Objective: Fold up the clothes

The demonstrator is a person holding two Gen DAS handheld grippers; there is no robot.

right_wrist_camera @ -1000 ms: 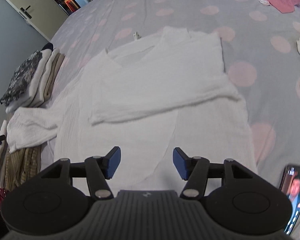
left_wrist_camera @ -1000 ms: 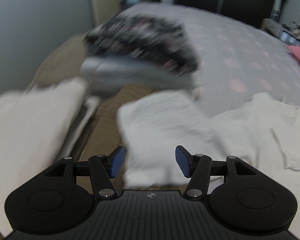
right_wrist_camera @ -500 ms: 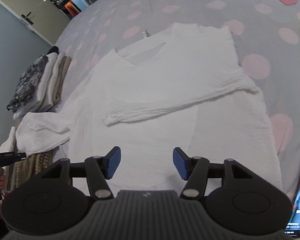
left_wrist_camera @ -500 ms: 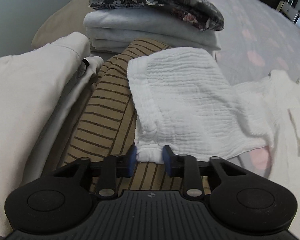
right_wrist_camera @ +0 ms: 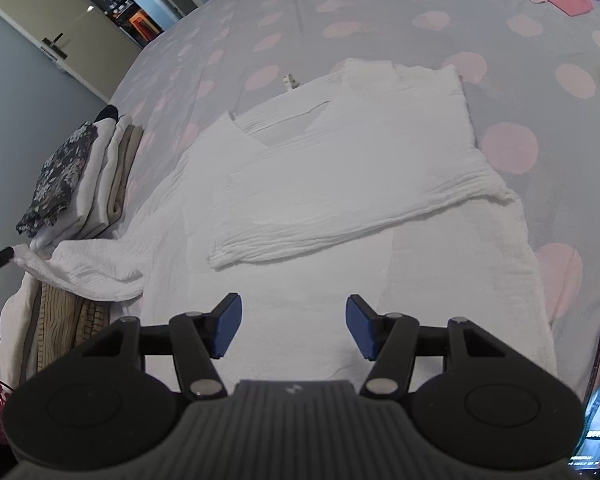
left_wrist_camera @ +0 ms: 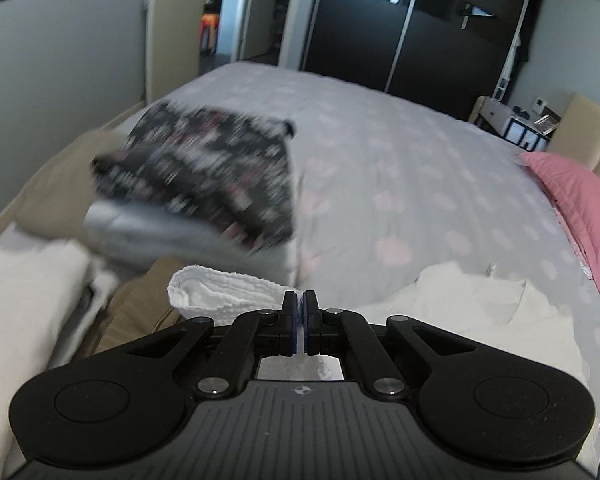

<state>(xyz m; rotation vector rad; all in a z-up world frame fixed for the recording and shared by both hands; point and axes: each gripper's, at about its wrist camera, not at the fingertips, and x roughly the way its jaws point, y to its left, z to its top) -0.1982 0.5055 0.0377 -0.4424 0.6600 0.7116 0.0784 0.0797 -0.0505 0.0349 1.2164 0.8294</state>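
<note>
While the left gripper (left_wrist_camera: 299, 322) pinches the sleeve (right_wrist_camera: 80, 266) of the white shirt (right_wrist_camera: 340, 184) at the bed's (right_wrist_camera: 400, 8) left edge, the right gripper (right_wrist_camera: 294, 330) hovers spread and empty over the hem. The shirt lies flat mid-bed, its other sleeve folded across, beside a stack (right_wrist_camera: 76, 180) of folded clothes.

A wide bed (left_wrist_camera: 400, 168) fills the room, covered with a pale grey sheet (right_wrist_camera: 260, 28) dotted with pink spots. Beyond its far end stands a tall black wardrobe (left_wrist_camera: 412, 28) with glossy doors. To the left is a grey wall (left_wrist_camera: 60, 60) and a cream door (left_wrist_camera: 172, 28) standing open onto a lit passage. A beige headboard (left_wrist_camera: 588, 136) stands at the right edge, with a low shelf (left_wrist_camera: 516, 128) beside it. The light is dim and even.
</note>
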